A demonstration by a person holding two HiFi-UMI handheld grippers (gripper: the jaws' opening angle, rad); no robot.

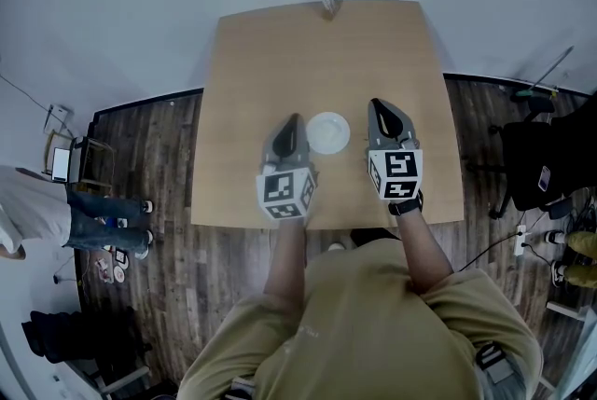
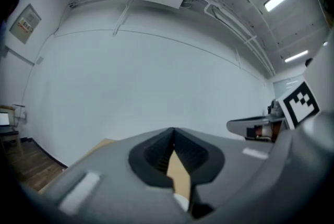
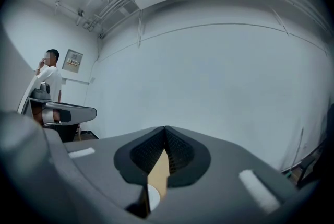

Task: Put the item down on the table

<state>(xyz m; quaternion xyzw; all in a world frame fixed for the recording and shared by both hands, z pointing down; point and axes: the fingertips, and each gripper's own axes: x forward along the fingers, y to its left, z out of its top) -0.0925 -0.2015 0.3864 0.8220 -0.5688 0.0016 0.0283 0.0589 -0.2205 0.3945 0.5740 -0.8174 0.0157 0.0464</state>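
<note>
Head view alone gives full layout: round white item [image 1: 328,132] lies flat on wooden table [image 1: 280,44], between left gripper [image 1: 293,120] and right gripper [image 1: 378,104], just beside both. Gripper views show only a pale sliver of it through the wedge under their jaws. Item plain, shallow, unmarked. Both jaw pairs meet at tips, gripping nothing. Right gripper view adds bystander [image 3: 49,74] in white top.

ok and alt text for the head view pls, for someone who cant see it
Seen from above, a person in a tan shirt holds the left gripper and right gripper over a wooden table, with a white round item lying on it between them.
</note>
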